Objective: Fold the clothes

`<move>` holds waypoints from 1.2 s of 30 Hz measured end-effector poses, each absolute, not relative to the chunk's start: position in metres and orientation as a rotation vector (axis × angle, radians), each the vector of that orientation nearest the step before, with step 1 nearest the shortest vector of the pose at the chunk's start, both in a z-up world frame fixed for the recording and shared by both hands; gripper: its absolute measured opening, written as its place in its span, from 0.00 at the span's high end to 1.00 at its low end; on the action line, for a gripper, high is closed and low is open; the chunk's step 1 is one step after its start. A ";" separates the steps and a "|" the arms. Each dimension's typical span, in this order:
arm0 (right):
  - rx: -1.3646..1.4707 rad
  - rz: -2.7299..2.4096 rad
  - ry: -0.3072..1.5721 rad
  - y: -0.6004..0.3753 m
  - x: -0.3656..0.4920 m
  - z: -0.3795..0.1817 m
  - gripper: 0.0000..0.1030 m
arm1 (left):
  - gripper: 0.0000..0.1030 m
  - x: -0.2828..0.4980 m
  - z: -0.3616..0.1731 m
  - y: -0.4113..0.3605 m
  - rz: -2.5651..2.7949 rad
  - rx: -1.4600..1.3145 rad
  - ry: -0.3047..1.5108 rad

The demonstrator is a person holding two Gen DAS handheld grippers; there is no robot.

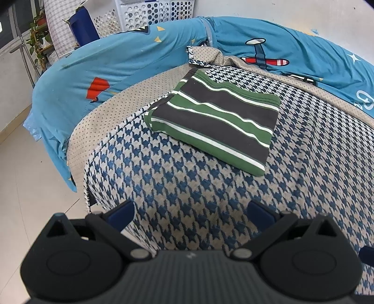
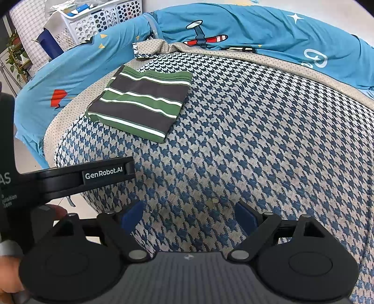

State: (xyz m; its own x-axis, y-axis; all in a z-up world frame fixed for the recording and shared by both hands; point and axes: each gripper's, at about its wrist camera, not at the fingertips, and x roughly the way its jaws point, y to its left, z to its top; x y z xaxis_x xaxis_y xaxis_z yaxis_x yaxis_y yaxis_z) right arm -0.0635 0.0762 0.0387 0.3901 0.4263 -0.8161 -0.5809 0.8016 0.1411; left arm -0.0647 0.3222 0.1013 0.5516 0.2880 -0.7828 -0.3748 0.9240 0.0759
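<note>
A green, dark grey and white striped garment (image 1: 212, 119) lies folded into a flat rectangle on the houndstooth cover (image 1: 187, 187), well ahead of both grippers. In the right wrist view the same folded garment (image 2: 140, 103) sits at the upper left. My left gripper (image 1: 190, 214) hangs open over the near part of the cover, nothing between its blue pads (image 1: 122, 214). My right gripper (image 2: 187, 216) is open too, its blue pads (image 2: 245, 216) apart over bare cover. The left gripper's black body (image 2: 88, 175) shows at the left of the right wrist view.
A blue cartoon-print sheet (image 1: 116, 60) wraps the bed's far and left sides, over a beige dotted layer (image 1: 112, 112). White perforated baskets (image 1: 149, 14) stand behind the bed, with a plant (image 1: 38, 35) at far left. Pale floor (image 1: 30, 187) lies to the left.
</note>
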 end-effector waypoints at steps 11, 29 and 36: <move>-0.177 0.649 0.973 0.074 -0.065 0.042 0.17 | 0.00 -0.066 0.104 0.322 0.399 -0.096 0.902; -0.169 0.656 0.967 0.074 -0.067 0.045 0.17 | 0.00 -0.068 0.108 0.321 0.410 -0.080 0.890; -0.169 0.662 0.965 0.073 -0.067 0.046 0.17 | 0.00 -0.069 0.109 0.322 0.417 -0.081 0.888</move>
State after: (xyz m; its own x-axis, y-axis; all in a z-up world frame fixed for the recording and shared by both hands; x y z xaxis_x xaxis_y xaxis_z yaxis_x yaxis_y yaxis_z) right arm -0.0672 0.0726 0.0460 0.3914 0.4455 -0.8052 -0.5903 0.7928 0.1517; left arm -0.0693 0.3217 0.1089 0.5563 0.3197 -0.7670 -0.3862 0.9168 0.1020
